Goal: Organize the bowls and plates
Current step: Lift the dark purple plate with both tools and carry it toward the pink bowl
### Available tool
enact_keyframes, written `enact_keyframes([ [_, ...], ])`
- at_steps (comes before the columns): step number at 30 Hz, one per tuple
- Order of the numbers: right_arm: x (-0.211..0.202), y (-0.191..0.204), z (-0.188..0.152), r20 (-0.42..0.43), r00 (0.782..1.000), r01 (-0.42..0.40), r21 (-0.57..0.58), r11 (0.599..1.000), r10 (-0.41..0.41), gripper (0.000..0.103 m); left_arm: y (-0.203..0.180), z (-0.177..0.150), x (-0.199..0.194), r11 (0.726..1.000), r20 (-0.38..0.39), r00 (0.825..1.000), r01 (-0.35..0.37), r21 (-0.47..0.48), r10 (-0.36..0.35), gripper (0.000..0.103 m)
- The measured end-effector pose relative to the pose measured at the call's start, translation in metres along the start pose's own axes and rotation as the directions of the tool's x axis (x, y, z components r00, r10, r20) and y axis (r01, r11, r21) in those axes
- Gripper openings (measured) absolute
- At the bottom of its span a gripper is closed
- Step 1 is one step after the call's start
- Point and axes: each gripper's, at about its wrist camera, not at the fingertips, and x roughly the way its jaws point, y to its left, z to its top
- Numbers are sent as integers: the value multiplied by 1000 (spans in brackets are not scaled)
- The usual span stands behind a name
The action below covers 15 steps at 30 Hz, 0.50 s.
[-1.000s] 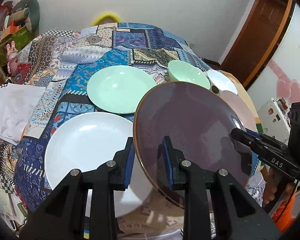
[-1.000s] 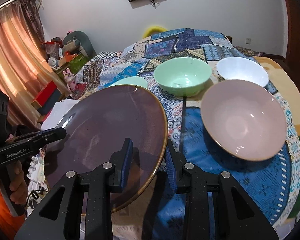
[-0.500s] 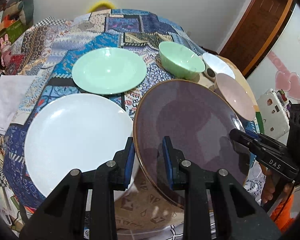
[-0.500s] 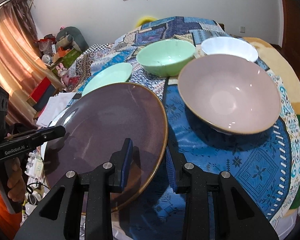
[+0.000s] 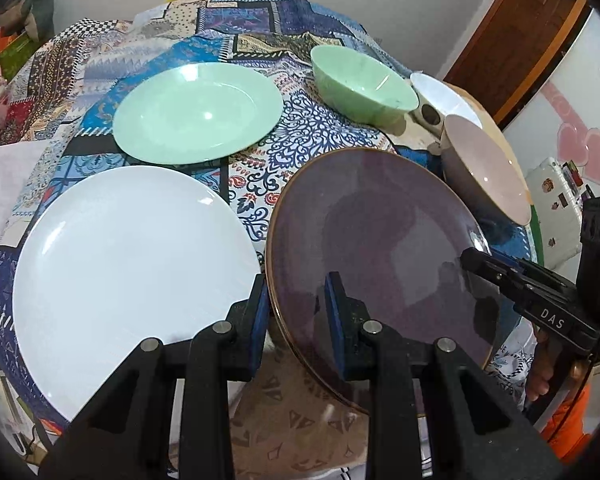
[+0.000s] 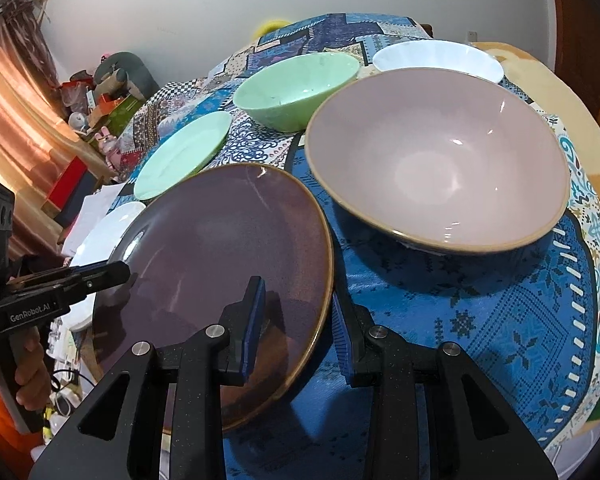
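Left wrist view: left gripper (image 5: 296,312) and right gripper (image 6: 298,320) each clamp opposite rims of the purple plate (image 5: 380,240), held beside the white plate (image 5: 128,280) above the desk (image 6: 480,320).

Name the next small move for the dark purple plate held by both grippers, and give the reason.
Probably carry the gold-rimmed dark purple plate leftward and lower it onto the large white plate. Both the left gripper and right gripper clamp opposite rims, it hangs off the table's near edge, and the white plate lies bare beside it.
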Motion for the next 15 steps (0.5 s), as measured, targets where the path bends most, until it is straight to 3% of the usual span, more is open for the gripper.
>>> enact_keyframes([
  [15, -9, 3, -3, 1, 1000, 28, -36, 999, -28, 32, -3, 1, 8, 1000, -10, 1000, -14, 22, 14, 26],
])
